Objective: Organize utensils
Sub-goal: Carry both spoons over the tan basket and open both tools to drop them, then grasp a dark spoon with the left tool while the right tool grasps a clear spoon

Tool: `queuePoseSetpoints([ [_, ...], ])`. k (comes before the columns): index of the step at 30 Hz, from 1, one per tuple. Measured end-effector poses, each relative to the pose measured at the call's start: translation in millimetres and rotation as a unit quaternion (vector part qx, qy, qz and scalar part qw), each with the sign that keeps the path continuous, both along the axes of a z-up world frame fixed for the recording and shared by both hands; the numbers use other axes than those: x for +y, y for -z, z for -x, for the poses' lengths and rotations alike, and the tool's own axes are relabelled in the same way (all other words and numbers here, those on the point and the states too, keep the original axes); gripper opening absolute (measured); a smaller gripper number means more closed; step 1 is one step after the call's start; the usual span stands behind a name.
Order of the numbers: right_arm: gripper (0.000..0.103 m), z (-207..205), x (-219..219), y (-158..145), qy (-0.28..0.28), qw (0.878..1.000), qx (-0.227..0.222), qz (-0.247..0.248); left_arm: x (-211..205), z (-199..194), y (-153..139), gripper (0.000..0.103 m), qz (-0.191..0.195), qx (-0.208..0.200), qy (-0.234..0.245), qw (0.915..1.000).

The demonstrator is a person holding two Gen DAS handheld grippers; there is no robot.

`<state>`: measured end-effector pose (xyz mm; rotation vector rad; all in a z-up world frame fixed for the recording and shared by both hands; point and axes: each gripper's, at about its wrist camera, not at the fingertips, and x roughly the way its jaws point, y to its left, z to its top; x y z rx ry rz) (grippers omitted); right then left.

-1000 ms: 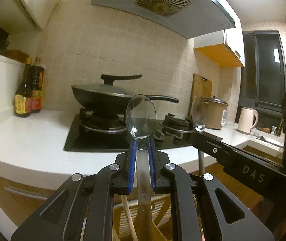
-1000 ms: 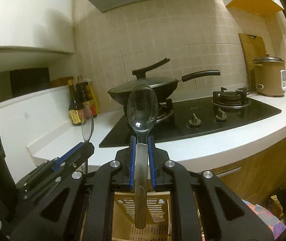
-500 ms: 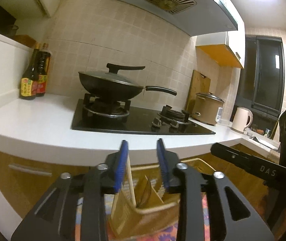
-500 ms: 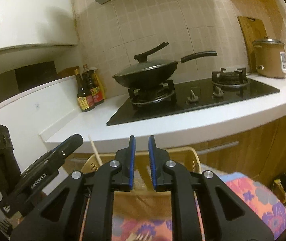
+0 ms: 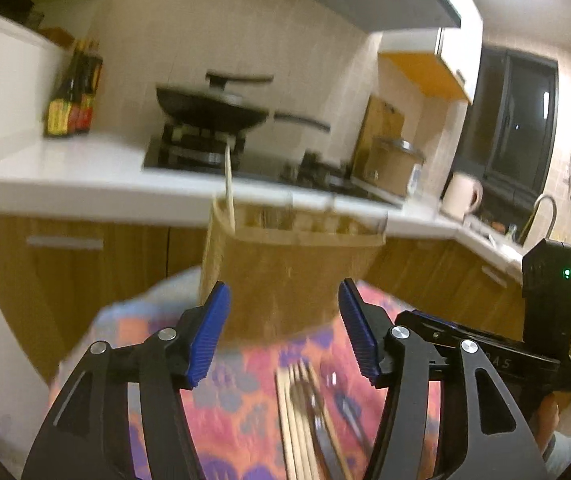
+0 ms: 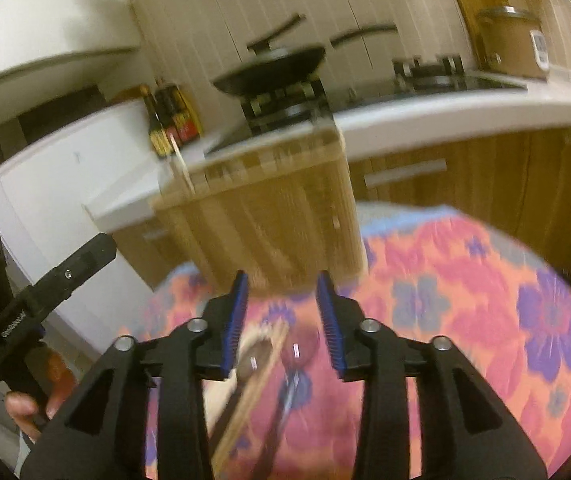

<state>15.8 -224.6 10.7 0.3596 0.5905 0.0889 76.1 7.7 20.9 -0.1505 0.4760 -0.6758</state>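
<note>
left gripper [image 5: 283, 332]: my jaws stand apart with nothing between them; they have just been opening.
holder [image 5: 289, 276]: straight ahead of my left jaws, standing on the cloth [image 5: 241, 396]; one chopstick [image 5: 228, 184] pokes up at its left end.
loose pile [image 5: 305, 416]: below and just inside my left gripper's right finger i see chopsticks and a fork lying side by side, touching; blur hides how they overlap.
right gripper [image 6: 281, 320]: jaws apart too, empty, and just been opening; a spoon [image 6: 255, 356] and sticks lie right under them.
risk, grab: the pieces lie so close that i may pinch two at once, or only an edge, and drop one.
risk, blur: both views are smeared, so i could misjudge the drop and jab the cloth.
risk, arms: both grippers are near the same pile; they may bump.
</note>
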Motion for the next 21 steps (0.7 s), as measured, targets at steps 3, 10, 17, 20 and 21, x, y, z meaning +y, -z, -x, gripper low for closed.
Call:
queuePoseSetpoints([
  [3, 0.054, 7, 6, 20, -0.001, 1.0, 0.029, 0.002, 0, 5, 19, 0.057, -0.009, 0.038, 0.016, 0.9991],
  [10, 0.037, 8, 33, 54, -0.021, 0.993, 0.107, 0.046, 1, 9, 51, 0.055, -0.006, 0.083, 0.037, 0.9958],
  [17, 0.032, 5, 45, 65, -0.032, 0.986, 0.146, 0.072, -16, 12, 66, 0.046, -0.041, 0.1, 0.069, 0.9917],
  [20, 0.032, 5, 51, 66, -0.035, 0.984, 0.149, 0.094, -21, 13, 69, 0.044, -0.054, 0.112, 0.072, 0.9896],
  [21, 0.028, 7, 54, 66, -0.035, 0.983, 0.148, 0.103, -22, 14, 69, 0.044, -0.058, 0.113, 0.071, 0.9894],
])
